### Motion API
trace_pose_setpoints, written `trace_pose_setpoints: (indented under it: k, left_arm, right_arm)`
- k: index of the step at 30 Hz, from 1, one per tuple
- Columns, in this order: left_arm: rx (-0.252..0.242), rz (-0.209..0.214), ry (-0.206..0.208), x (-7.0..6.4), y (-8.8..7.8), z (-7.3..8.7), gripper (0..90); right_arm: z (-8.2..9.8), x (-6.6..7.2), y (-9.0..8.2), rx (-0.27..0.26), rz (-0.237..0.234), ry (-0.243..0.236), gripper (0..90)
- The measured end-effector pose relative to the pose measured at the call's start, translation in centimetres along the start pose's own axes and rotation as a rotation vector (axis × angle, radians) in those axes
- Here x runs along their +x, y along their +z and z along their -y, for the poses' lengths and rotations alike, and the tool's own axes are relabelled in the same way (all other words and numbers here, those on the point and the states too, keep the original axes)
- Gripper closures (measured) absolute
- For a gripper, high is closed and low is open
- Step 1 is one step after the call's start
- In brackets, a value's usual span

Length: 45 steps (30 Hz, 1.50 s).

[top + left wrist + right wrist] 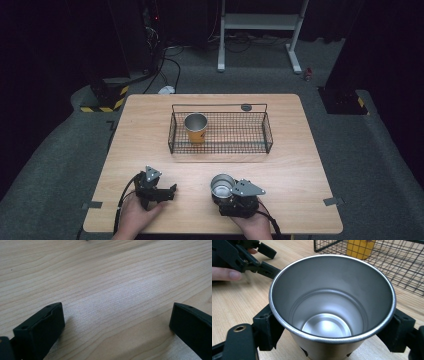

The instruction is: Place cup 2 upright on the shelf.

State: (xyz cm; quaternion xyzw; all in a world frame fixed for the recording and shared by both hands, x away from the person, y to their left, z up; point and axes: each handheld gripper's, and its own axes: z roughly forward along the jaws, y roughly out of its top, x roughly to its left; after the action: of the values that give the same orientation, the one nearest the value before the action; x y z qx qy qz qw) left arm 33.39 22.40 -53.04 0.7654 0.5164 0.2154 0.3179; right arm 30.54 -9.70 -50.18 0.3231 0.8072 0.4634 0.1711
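A bare steel cup stands upright near the table's front edge, and my right gripper is shut on it. In the right gripper view the cup is empty, with a black jaw pressed on each side of its wall and my right gripper around it. A yellow cup with a steel inside stands in the left part of a black wire basket. My left gripper rests at the front left, open, its jaws wide apart over bare wood.
The basket sits mid-table, beyond both grippers. A small dark round disc lies behind its back rim. The wooden table has free room to the right of the basket. A white stand and cables are on the floor behind.
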Motion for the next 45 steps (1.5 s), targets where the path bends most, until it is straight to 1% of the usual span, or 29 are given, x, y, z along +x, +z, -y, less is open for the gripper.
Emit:
trace_pose_setpoints:
  k: [5, 14, 19, 25, 29, 35, 36, 45]
  left_arm:
    - [0.0, 0.0, 0.0, 0.0, 0.0, 0.0, 0.3]
    - [0.0, 0.0, 0.0, 0.0, 0.0, 0.0, 0.3]
    - [-0.001, 0.0, 0.0, 0.0, 0.0, 0.0, 0.3]
    - [-0.001, -0.002, 0.005, 0.0, 0.1, -0.1, 0.2]
    - [0.001, -0.003, 0.0, 0.0, 0.2, -0.2, 0.2]
    - [0.001, -0.005, 0.001, 0.1, 0.3, -0.3, 0.3]
    - [0.0, -0.004, -0.002, 0.0, 0.3, -0.3, 0.2]
    - [-0.001, -0.004, -0.002, 0.0, 0.3, -0.3, 0.3]
  right_arm:
    - [0.2, -0.5, -0.2, -0.001, 0.016, 0.007, 18.2]
    - [0.5, -1.7, -0.8, -0.009, 0.054, 0.036, 18.3]
    - [0.7, -2.2, -1.3, -0.014, 0.074, 0.039, 18.2]
    - [1.0, -2.9, -2.2, -0.024, 0.102, 0.052, 18.3]
    - [1.3, -3.5, -2.8, -0.031, 0.123, 0.061, 18.2]
    - [1.8, -4.7, -4.0, -0.045, 0.159, 0.094, 18.3]
    - [1.8, -4.9, -4.1, -0.048, 0.163, 0.094, 18.2]
    - [2.0, -5.6, -4.8, -0.062, 0.196, 0.111, 18.3]
